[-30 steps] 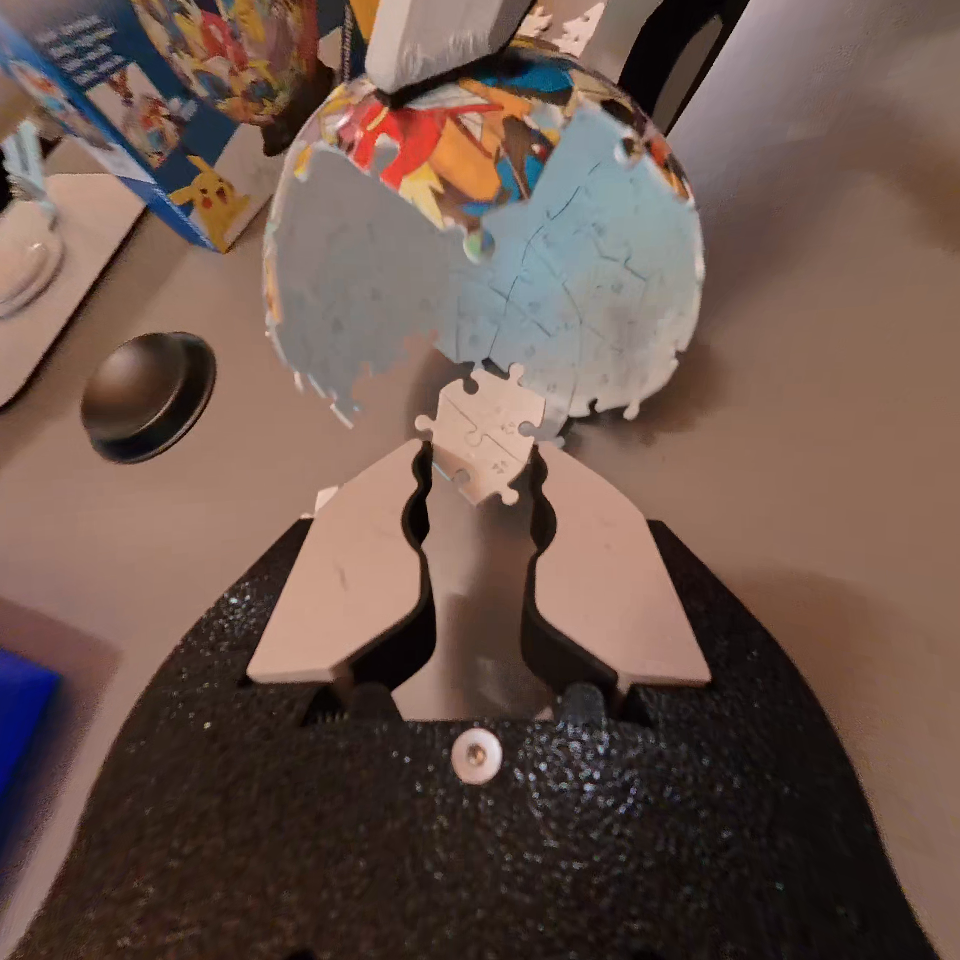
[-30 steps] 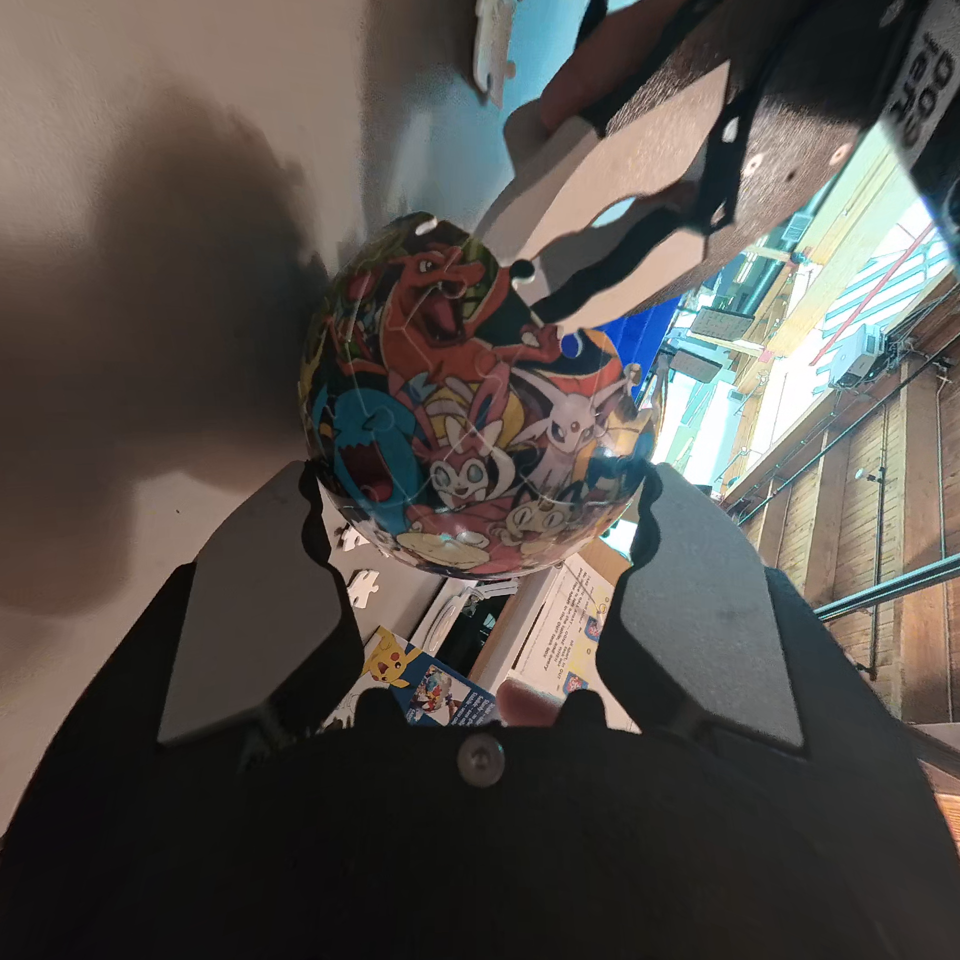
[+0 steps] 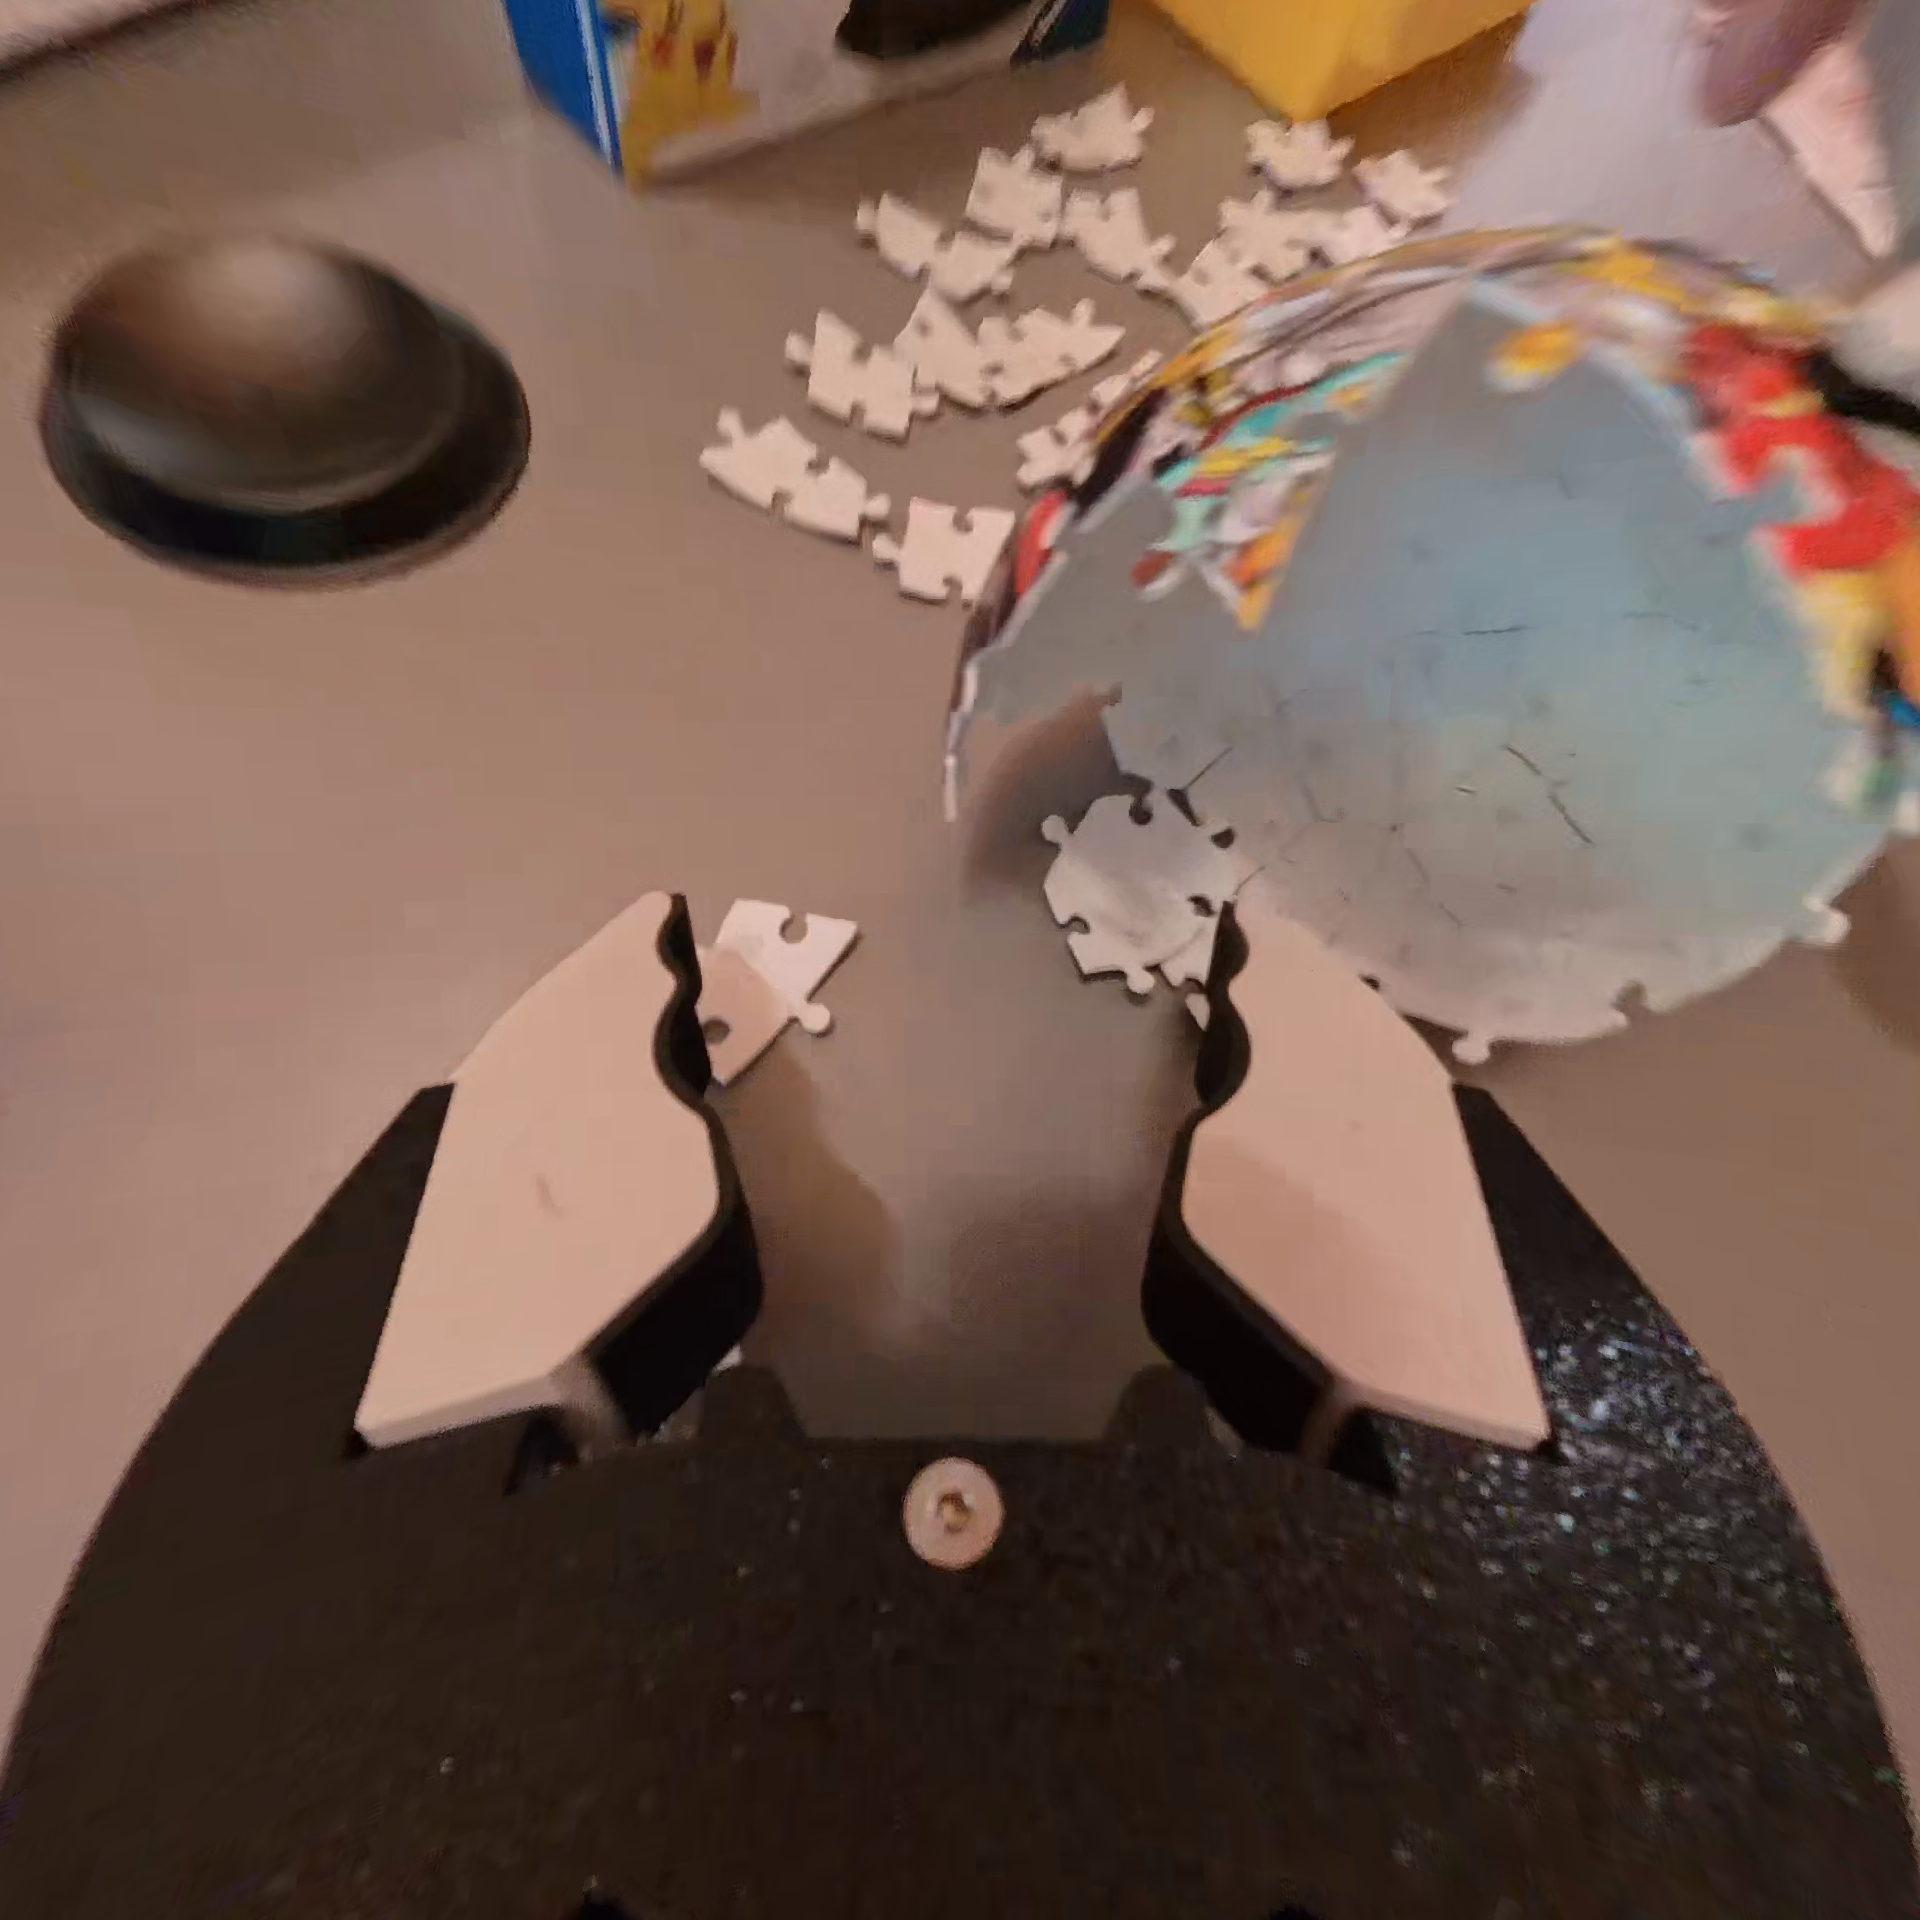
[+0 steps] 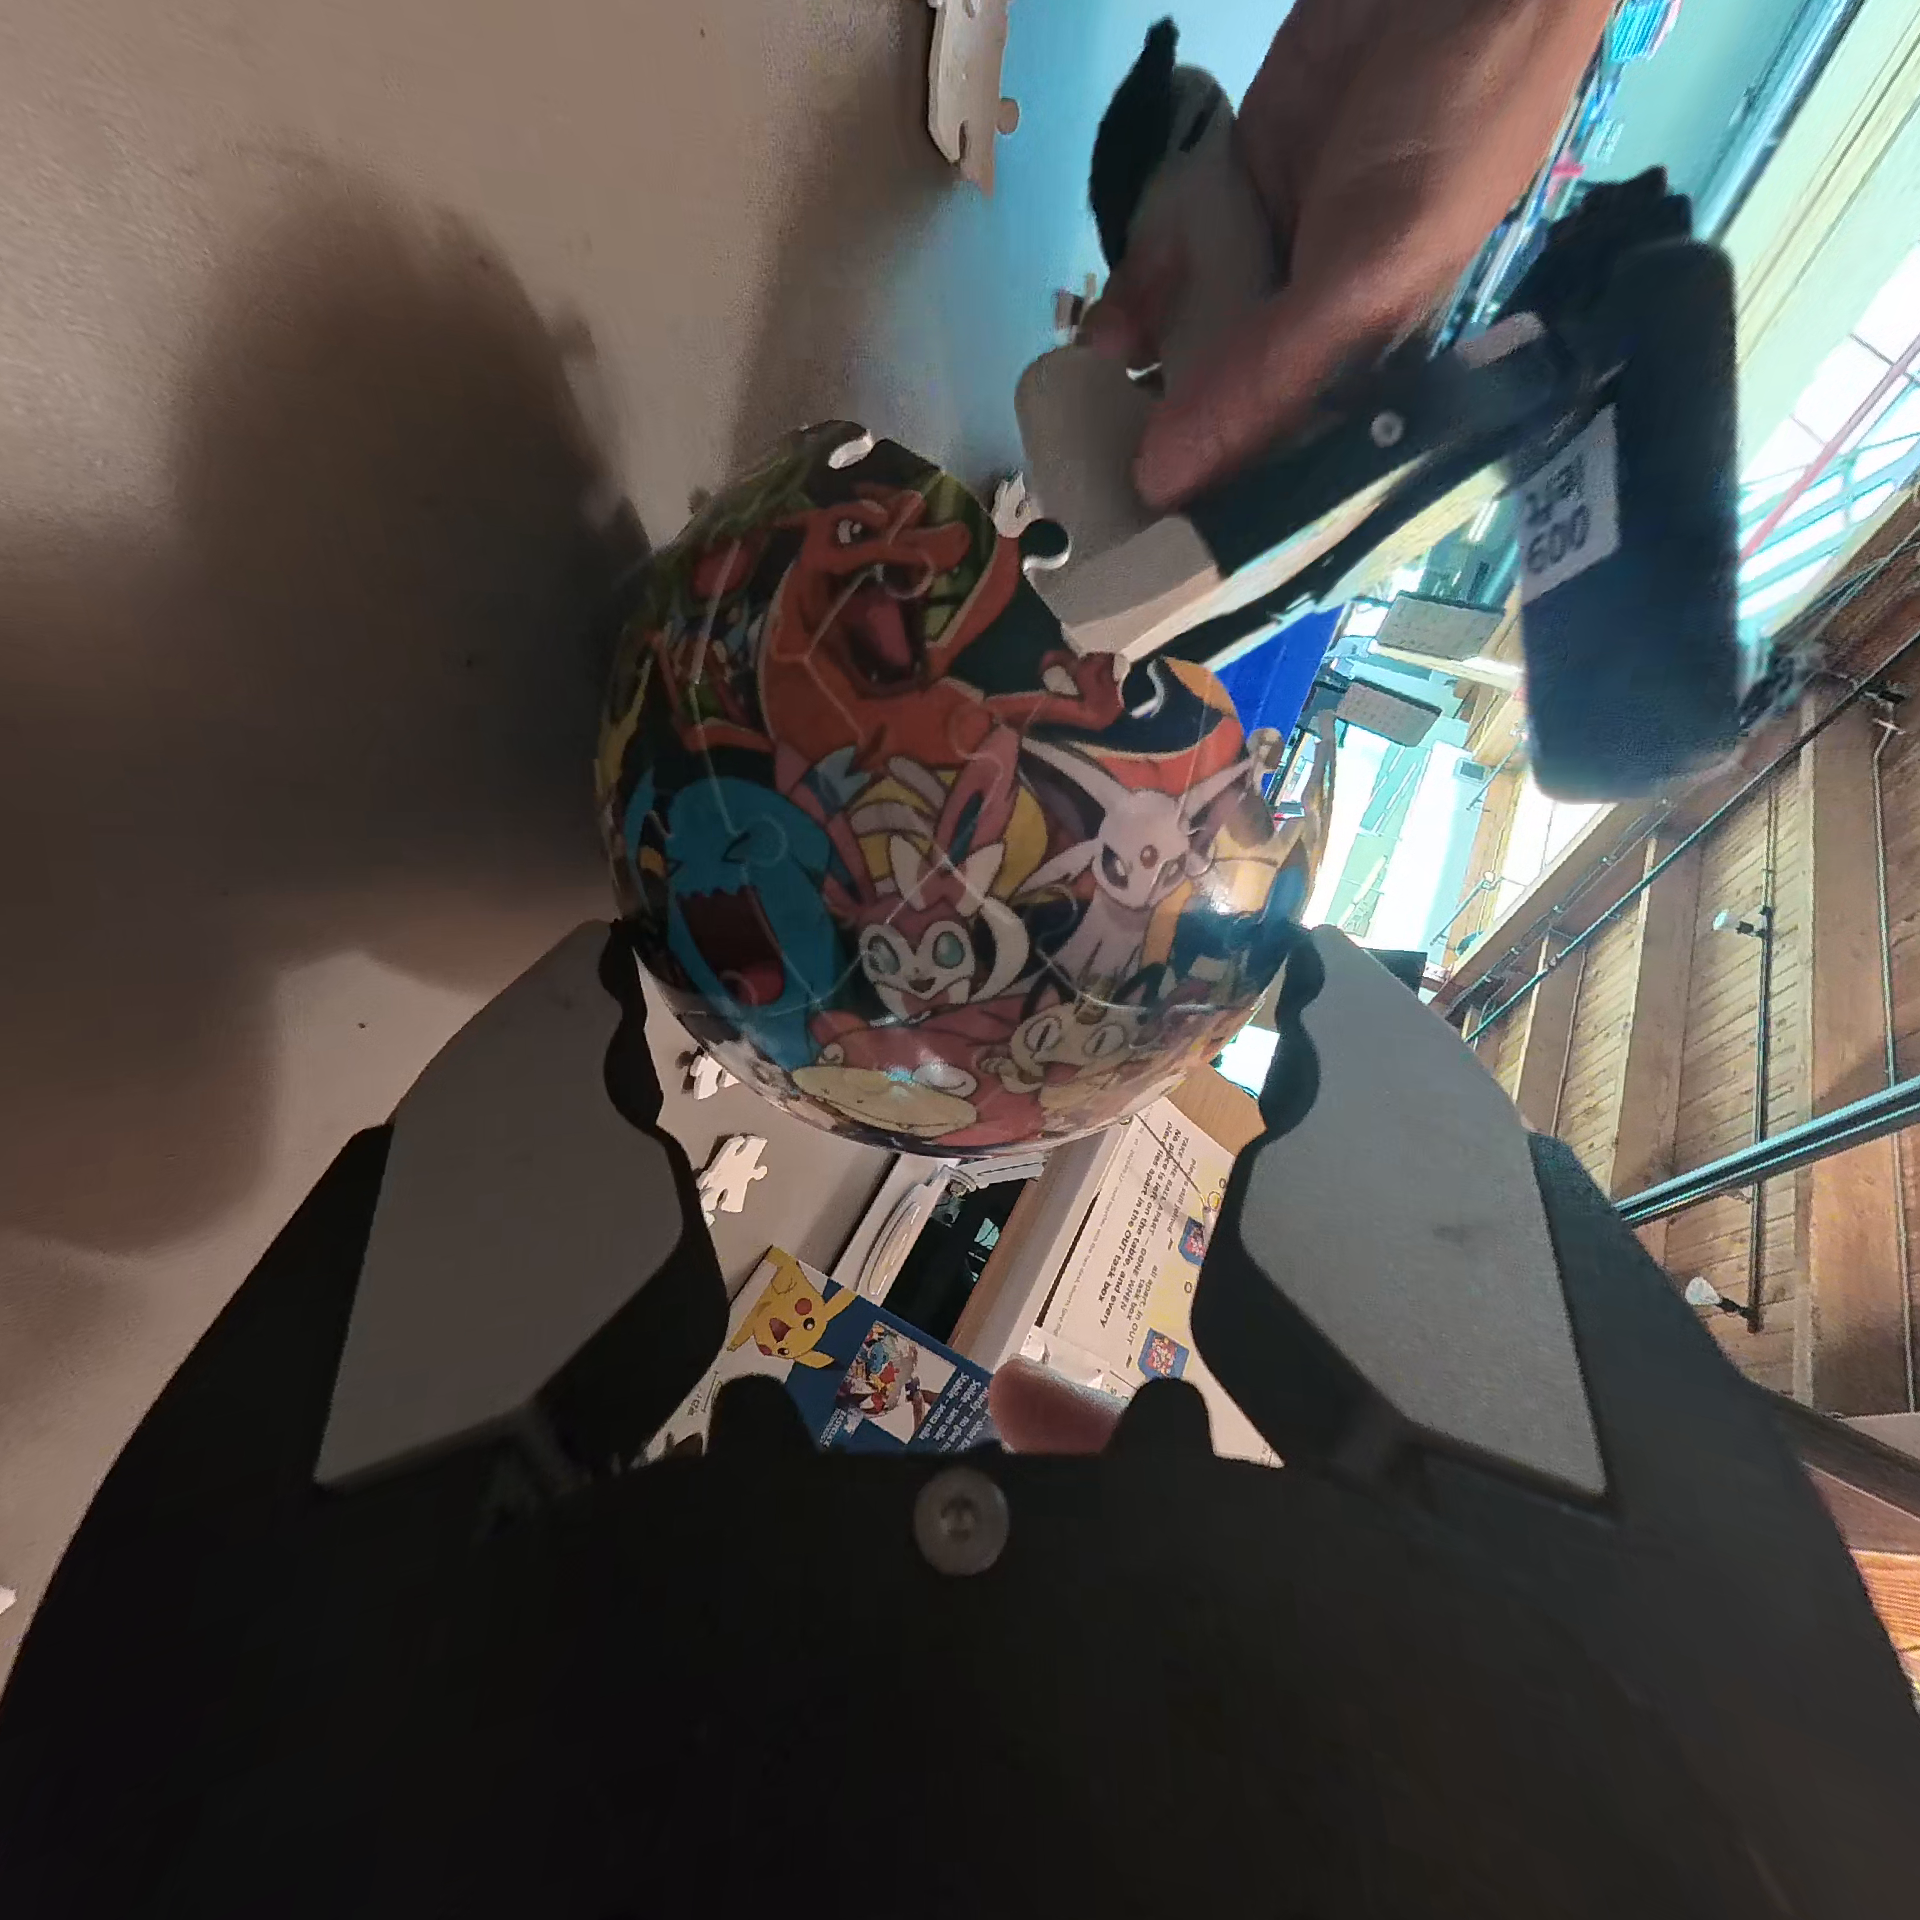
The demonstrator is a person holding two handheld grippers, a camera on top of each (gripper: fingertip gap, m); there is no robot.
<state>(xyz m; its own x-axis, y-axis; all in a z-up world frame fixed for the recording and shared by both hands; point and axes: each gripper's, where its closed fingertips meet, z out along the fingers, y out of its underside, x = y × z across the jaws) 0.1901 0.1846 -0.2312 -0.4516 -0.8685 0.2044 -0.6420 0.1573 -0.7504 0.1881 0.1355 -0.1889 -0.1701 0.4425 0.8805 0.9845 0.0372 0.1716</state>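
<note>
Puzzle ball [image 3: 1455,665], a hollow sphere of curved plastic pieces printed with bright cartoon creatures, is only part whole: a wide gap shows its pale blue inside, and many loose white-backed pieces [image 3: 997,312] lie on the beige table [image 3: 416,779] beside a black domed stand [image 3: 281,405]. Going left to right, the left gripper [image 3: 945,966] is spread wide and grips nothing, a small loose piece [image 3: 769,977] at its left finger and a joined cluster of pieces [image 3: 1132,894] at its right. The right gripper [image 4: 956,997] has its fingers pressed on either side of the ball, holding it above the table.

In the left wrist view, motion blur smears the puzzle ball [image 3: 1455,644] and the black dome [image 3: 275,400] to its left. Beyond the ball, the top edge crops a blue box [image 3: 665,83] and a yellow block [image 3: 1340,47].
</note>
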